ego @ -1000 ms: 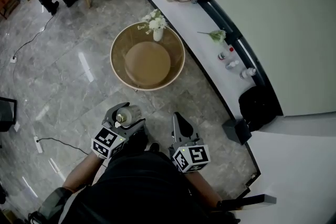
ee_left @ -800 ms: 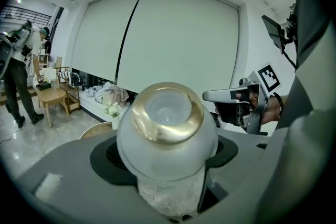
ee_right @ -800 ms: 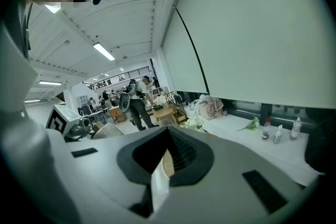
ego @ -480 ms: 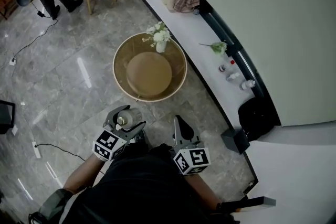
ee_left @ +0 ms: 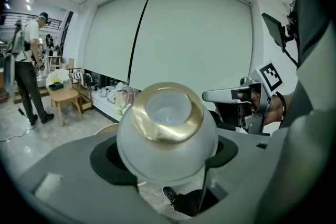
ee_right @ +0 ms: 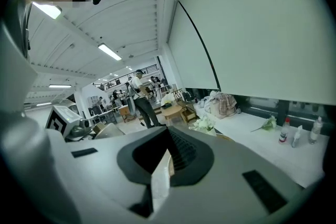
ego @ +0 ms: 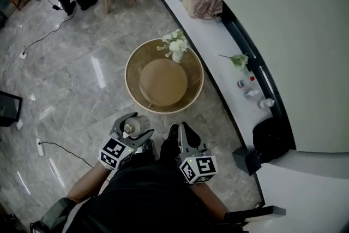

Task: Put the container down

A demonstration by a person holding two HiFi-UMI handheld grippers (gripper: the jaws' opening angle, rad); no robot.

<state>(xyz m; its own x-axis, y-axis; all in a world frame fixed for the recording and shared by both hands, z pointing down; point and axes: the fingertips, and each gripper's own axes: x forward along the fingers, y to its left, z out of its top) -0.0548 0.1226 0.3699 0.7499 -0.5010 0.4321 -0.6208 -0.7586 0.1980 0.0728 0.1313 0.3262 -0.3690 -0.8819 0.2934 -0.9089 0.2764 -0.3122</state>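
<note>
— Closer now, isn't it? That round table [ego: 163, 83] is sitting nearer the grippers than a second ago; the person is walking up to it.
— Yes. The left gripper [ego: 132, 131] is pinching the container [ego: 136, 126], frosted with a gold collar, in the air just short of the table. The right gripper [ego: 184, 136] is riding alongside, jaws pressed together on nothing.
— I'm suggesting levelling its base, lowering onto the bare middle, away from the flower vase [ego: 178, 51], and releasing only once it's resting.
— Any labels?
— Nothing readable is showing; only square markers on the cubes.
</note>
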